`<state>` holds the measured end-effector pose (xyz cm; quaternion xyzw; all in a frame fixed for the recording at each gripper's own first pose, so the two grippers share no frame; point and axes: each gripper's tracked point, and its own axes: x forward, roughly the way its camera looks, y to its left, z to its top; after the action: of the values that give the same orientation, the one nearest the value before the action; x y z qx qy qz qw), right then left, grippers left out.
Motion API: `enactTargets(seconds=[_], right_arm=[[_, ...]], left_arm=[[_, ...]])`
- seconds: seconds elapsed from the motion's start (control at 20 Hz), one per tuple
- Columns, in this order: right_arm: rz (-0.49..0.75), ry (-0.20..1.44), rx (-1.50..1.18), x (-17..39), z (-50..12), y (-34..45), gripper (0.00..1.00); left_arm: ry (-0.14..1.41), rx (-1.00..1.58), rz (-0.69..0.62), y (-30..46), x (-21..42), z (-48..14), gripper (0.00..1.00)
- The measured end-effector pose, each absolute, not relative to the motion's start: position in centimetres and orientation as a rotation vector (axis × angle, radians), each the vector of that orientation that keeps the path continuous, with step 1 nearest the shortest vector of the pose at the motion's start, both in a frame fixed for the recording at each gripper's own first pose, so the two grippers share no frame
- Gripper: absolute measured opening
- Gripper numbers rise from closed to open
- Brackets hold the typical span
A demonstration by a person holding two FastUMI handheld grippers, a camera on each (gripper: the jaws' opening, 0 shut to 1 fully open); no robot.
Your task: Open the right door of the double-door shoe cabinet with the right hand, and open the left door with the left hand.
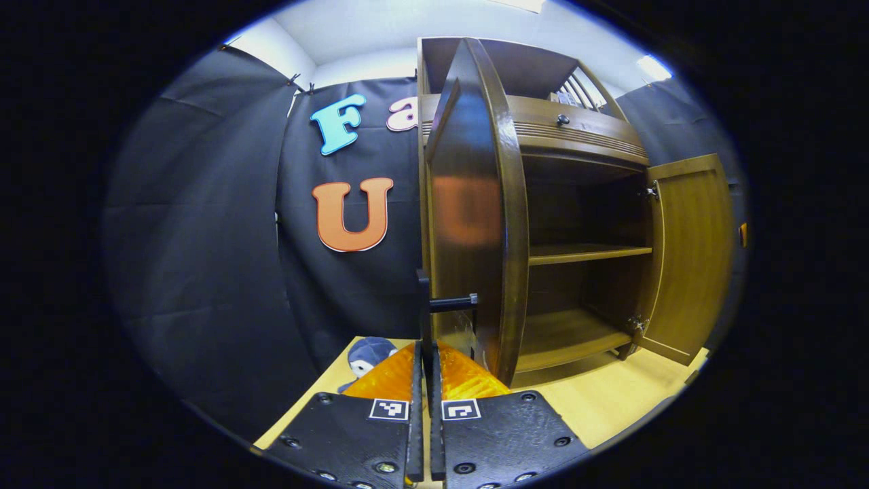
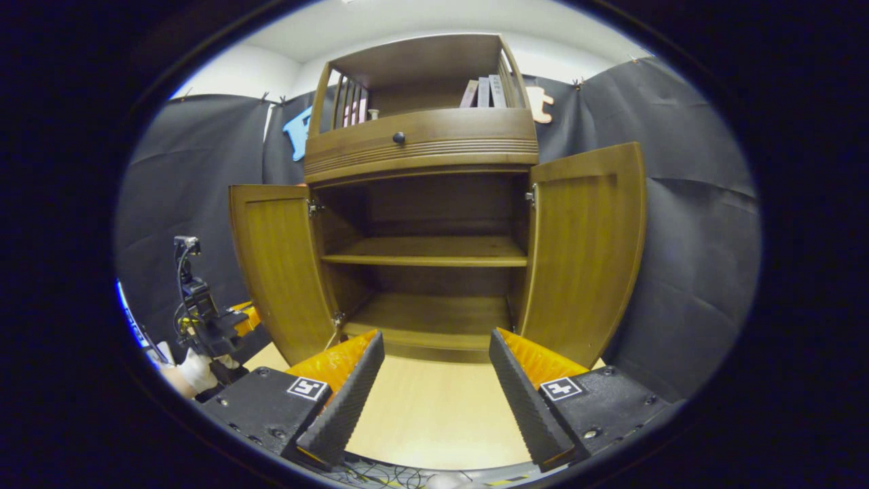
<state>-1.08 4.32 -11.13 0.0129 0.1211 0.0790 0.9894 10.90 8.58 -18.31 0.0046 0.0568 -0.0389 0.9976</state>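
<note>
Gripping left door [image 1: 475, 224] handle [image 1: 451, 303], left claw [image 1: 426, 353] closed; right claw [image 2: 434, 367] wide open, empty.

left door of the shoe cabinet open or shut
Open. In the right gripper view the left door is swung out from the cabinet, like the right door, baring both shelves.

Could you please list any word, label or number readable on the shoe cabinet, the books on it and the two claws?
Shoe cabinet: no writing.
Books: spines too small to read.
Left claw and right claw: square marker tags with coded patterns, no words or numbers.
</note>
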Motion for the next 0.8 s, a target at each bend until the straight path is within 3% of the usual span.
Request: enactTargets(seconds=[0.05,0.1,0.25,0.3,0.35,0.4,0.55,0.6,0.65,0.7,0.75,0.8], right_arm=[[0.164,0.245,0.026,-1.0,-11.2,4.5,0.99],[0.169,0.247,0.023,-0.9,-11.2,4.8,0.99],[0.182,0.252,0.016,-0.5,-11.4,5.4,0.99],[0.185,0.253,0.016,-0.4,-11.5,5.7,0.99],[0.189,0.257,0.016,-0.3,-11.5,5.8,0.99],[0.193,0.26,0.017,-0.2,-11.6,6.1,0.99],[0.204,0.262,0.013,-0.2,-11.8,6.9,1.0],[0.205,0.264,0.013,-0.3,-11.9,7.0,0.99],[0.208,0.266,0.015,-0.4,-12.0,7.2,0.99],[0.21,0.269,0.015,-0.4,-12.2,7.4,0.99],[0.21,0.27,0.013,-0.5,-12.2,7.4,0.99],[0.207,0.271,0.012,-0.4,-12.3,7.4,0.99]], left_arm=[[0.108,-0.001,-0.09,9.0,11.0,-18.4,0.03],[0.111,-0.014,-0.105,9.3,11.0,-18.5,0.01],[0.105,-0.013,-0.15,10.1,11.1,-18.4,0.01],[0.107,-0.014,-0.162,10.4,11.3,-18.4,0.14],[0.109,-0.013,-0.176,10.5,11.2,-18.5,0.01],[0.116,-0.019,-0.185,10.8,11.3,-18.5,0.01],[0.126,-0.04,-0.198,11.2,11.2,-18.5,0.05],[0.125,-0.04,-0.195,11.3,11.3,-18.6,0.17],[0.129,-0.046,-0.192,11.6,11.0,-18.5,0.05],[0.131,-0.047,-0.186,11.9,11.2,-18.6,0.05],[0.138,-0.051,-0.186,11.9,11.2,-18.7,0.21],[0.144,-0.047,-0.179,12.0,11.2,-18.7,0.18]])
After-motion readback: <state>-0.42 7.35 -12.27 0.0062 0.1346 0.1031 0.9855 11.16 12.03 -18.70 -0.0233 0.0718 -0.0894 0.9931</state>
